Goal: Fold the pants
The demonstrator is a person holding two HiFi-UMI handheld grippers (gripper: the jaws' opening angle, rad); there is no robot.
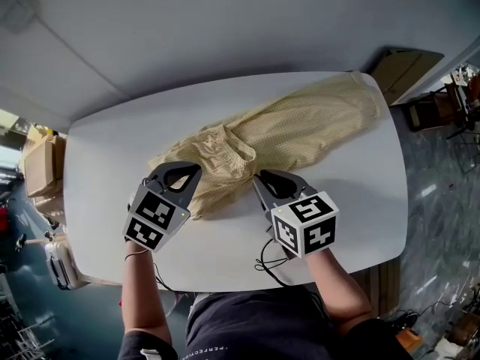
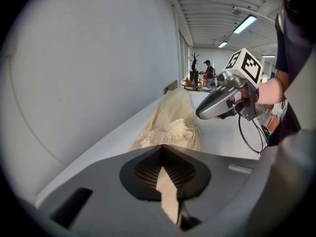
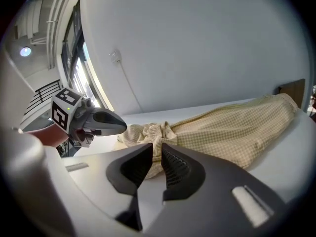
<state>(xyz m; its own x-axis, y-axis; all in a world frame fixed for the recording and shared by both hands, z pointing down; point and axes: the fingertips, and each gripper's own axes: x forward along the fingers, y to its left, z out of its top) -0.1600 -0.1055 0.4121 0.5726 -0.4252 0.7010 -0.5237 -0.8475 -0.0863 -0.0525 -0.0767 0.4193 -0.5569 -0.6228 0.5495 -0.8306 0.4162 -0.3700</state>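
1. Pants (image 1: pixel 300 126) lie crumpled on the table (image 1: pixel 105 148), stretching away from both grippers, with the waistband nearest the tips.
2. They look like soft, light cloth, likely to sag and slide. The waistband corners seem the best places to hold.
3. Left gripper (image 1: pixel 193 171) is clamped tight, with a thin fold of waistband between its pads.
4. Right gripper (image 1: pixel 259 177) stands slightly parted. The cloth is just ahead of its tips and not gripped.

I read the pants (image 1: pixel 300 122) as thin, matt cloth with a fine woven check, crumpled and puckered at the waistband. The table (image 1: pixel 105 156) looks smooth and hard, with a faint sheen. The left gripper (image 1: pixel 196 168) and right gripper (image 1: pixel 259 176) look like matt grey plastic, ribbed inside the jaws.
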